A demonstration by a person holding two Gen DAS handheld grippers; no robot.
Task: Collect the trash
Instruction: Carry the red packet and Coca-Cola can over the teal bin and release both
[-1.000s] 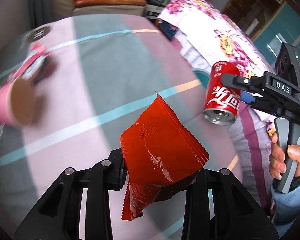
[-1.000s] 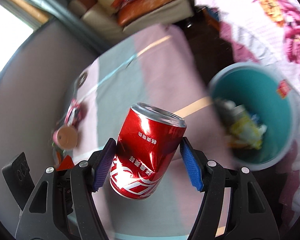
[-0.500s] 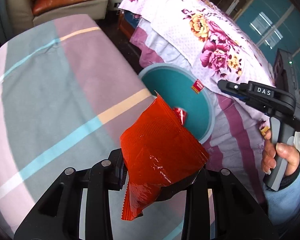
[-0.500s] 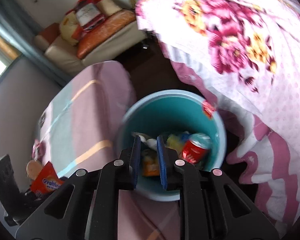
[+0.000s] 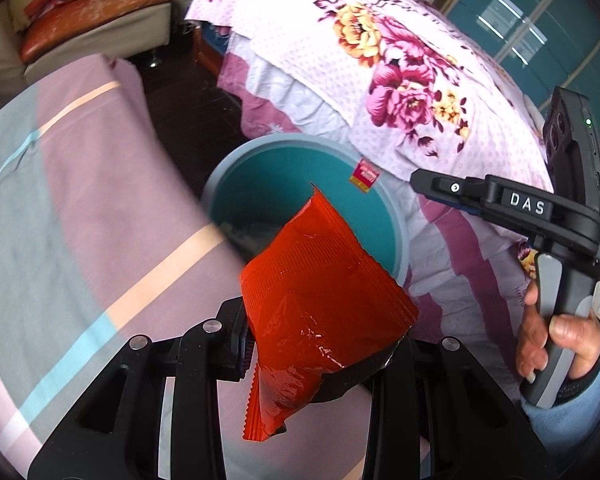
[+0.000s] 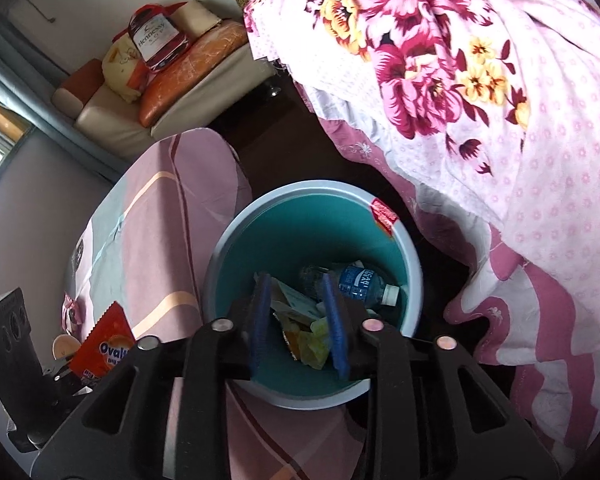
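Red wrapper clamped above teal bin

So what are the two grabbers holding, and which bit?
Left gripper pinches the crinkly red foil snack packet near its lower end. Right gripper, jaws opening, holds nothing.

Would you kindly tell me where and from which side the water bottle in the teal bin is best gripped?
I'd grip the water bottle across its labelled middle, coming straight down from above: it lies on its side atop the other trash, cap towards the wall of the teal bin, which blocks any sideways approach.
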